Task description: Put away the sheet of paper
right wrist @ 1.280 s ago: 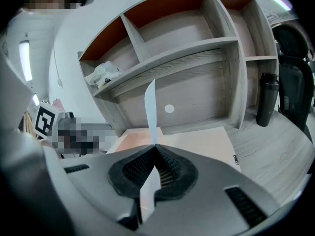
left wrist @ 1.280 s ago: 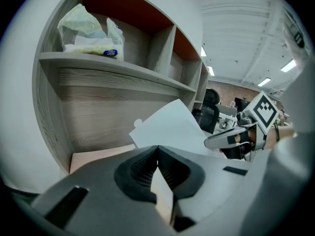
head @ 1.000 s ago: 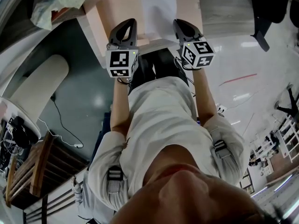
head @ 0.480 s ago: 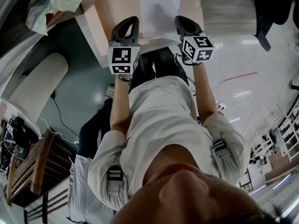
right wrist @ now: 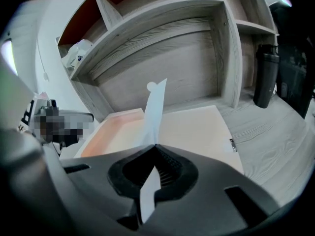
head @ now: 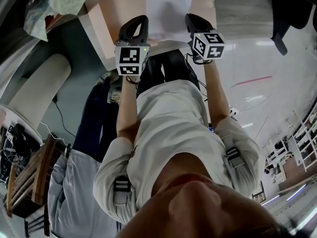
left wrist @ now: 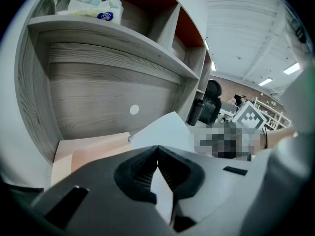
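Sheet of paper (head: 168, 6) spans the left gripper (head: 140, 20) and right gripper (head: 192, 18) in the head view, above the pale pink tray (head: 115, 14). Holding both near corners probably keeps it flat for laying in. In the left gripper view, the jaws are pressed together on one edge. In the right gripper view, the jaws pinch the other edge over the tray. Since a second ago both grippers have lowered, and a second person (head: 94, 128) has walked in at left.
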`<state>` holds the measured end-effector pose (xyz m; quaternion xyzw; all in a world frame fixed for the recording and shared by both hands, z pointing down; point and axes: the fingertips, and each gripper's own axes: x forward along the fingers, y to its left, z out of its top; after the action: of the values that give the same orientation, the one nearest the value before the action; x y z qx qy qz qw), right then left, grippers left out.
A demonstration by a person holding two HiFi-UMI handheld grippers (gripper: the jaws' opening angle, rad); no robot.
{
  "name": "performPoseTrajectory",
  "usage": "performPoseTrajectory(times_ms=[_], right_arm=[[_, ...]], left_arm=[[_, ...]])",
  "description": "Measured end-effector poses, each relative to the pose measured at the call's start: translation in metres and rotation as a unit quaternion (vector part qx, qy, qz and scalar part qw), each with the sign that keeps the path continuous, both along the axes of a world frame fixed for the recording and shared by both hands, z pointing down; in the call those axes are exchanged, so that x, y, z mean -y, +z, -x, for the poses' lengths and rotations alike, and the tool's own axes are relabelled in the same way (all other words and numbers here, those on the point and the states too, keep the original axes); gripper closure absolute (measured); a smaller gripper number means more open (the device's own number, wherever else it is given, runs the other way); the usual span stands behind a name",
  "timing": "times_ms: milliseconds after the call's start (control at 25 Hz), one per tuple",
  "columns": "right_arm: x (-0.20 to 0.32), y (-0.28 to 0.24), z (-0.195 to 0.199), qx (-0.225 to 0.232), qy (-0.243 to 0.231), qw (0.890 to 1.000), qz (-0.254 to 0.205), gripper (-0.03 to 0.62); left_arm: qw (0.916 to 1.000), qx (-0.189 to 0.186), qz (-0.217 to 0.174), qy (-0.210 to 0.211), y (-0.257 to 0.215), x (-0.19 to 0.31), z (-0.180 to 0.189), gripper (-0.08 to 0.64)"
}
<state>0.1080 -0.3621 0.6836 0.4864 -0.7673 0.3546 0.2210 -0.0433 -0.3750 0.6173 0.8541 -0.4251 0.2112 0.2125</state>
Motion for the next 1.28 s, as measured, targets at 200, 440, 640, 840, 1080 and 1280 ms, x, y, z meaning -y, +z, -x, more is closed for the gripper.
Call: performPoseTrajectory(times_ms=[200, 440, 640, 840, 1080, 1280], right_arm=[[0.006, 0.014, 0.006, -0.003, -0.012, 1.0, 0.012, 0.572], [0.013, 0.027, 0.019, -0.004, -0.032, 0.999, 0.021, 0.572], [0.016, 0.031, 0.034, -0.003, -0.051, 0.998, 0.024, 0.572], [0.02, 0.034, 0.047, -0.003, -0.069, 0.997, 0.026, 0.572], [0.022, 0.039, 0.063, -0.004, -0.087, 0.996, 0.029, 0.572], [0.021, 0.044, 0.077, -0.004, -0.103, 0.994, 0.035, 0.572]], left_arm=[[1.0, 0.002, 0.005, -0.006, 0.005, 0.002, 0.002, 0.538], [0.9998, 0.003, 0.007, -0.018, 0.008, 0.002, 0.009, 0.538], [0.9994, 0.004, 0.012, -0.032, 0.012, 0.0, 0.019, 0.538], [0.9988, 0.004, 0.016, -0.046, 0.015, -0.002, 0.028, 0.538], [0.9982, 0.005, 0.02, -0.055, 0.021, -0.003, 0.036, 0.538], [0.9977, 0.003, 0.022, -0.064, 0.023, -0.004, 0.042, 0.538]])
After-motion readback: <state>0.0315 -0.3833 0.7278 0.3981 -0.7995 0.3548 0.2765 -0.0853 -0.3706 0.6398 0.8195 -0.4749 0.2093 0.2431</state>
